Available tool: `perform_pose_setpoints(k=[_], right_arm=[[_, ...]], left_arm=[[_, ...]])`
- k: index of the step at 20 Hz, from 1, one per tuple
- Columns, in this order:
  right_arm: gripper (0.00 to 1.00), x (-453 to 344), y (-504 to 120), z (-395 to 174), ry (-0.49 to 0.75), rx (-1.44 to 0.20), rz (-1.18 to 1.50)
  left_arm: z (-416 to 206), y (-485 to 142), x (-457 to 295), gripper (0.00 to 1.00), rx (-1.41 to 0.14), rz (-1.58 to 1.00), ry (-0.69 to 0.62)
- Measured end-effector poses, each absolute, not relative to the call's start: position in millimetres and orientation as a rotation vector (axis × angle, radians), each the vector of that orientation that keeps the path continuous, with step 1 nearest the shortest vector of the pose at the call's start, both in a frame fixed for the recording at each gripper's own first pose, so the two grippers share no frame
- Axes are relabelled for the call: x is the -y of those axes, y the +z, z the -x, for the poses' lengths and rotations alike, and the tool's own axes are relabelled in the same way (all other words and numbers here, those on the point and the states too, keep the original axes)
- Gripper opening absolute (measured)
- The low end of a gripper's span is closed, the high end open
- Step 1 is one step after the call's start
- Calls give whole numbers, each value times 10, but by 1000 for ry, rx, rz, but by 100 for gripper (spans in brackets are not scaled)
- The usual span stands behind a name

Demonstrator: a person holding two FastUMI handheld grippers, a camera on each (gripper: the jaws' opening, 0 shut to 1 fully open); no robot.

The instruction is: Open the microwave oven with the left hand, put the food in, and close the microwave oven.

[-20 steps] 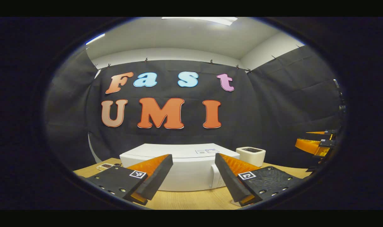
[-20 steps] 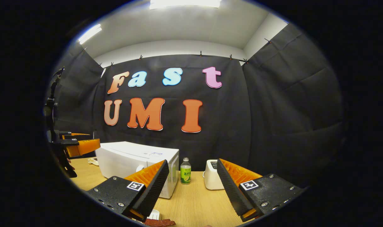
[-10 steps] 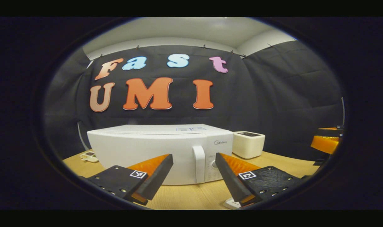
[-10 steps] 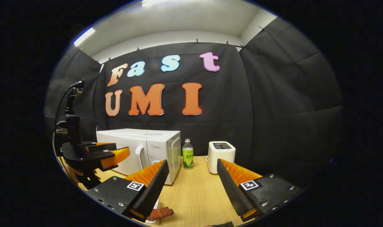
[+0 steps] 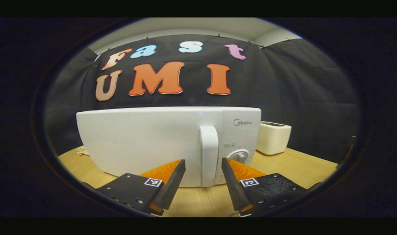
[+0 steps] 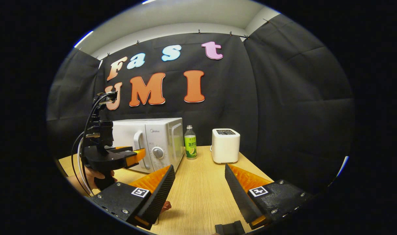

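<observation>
**Handle lined up, door not yet gripped**

Nearest you, your left gripper (image 5: 202, 173) is spread open, its fingers either side of the lower end of the door handle (image 5: 208, 153) but apart from it; nothing is clamped. In the right gripper view that same left gripper (image 6: 138, 156) sits just in front of the microwave (image 6: 152, 140), level with the handle's lower half.

Your right gripper (image 6: 200, 182) is also open and holding nothing, hovering over the table (image 6: 201, 182). A reddish scrap shows beside its left finger, low on the table: probably the food (image 6: 166, 206), though too little of it shows to be sure.

Farther back, the microwave door is shut. Right of the microwave stand a bottle (image 6: 190, 143) and a toaster (image 6: 225, 145), well apart from your approach.

What could go wrong:
- If you close before the fingers pass the handle's front face, I'd expect them to pinch only its edge and slip off on the pull.
- Your grip is low on the handle. Pulling off-axis may drag the whole microwave along the table rather than swing the door.
- The dial (image 5: 239, 156) lies just right of the handle; drifting right could catch it with the right finger.
- The door probably swings out leftwards, so keep your left hand and cables clear.
</observation>
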State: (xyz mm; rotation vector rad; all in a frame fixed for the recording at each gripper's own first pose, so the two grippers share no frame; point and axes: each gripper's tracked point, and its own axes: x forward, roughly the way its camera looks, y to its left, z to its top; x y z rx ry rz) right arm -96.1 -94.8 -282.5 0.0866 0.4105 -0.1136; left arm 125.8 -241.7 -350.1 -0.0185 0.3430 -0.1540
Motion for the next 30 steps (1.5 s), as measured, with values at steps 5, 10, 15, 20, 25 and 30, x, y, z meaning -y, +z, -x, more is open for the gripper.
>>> perform_pose_setpoints(k=[5,10,15,20,25,30], right_arm=[[95,1002,-2931,978,-125,-431,-99],[95,1034,-3015,1011,-135,-448,-106],[95,1016,-3052,1038,-139,-459,-111],[95,1019,-3085,1071,-141,-466,-107],[95,953,-3132,1106,-136,-485,-103],[95,845,-3146,1123,-122,-494,-112]], left_arm=[[-1300,-3684,2534,44,-385,78,-163],[-1309,-3703,2575,27,-385,35,-143],[-1290,-3685,2566,13,-375,55,-140],[-1123,-3629,2558,17,-338,39,-151],[-799,-3548,2470,17,-326,20,-191],[-283,-3440,2246,12,-313,38,-251]])
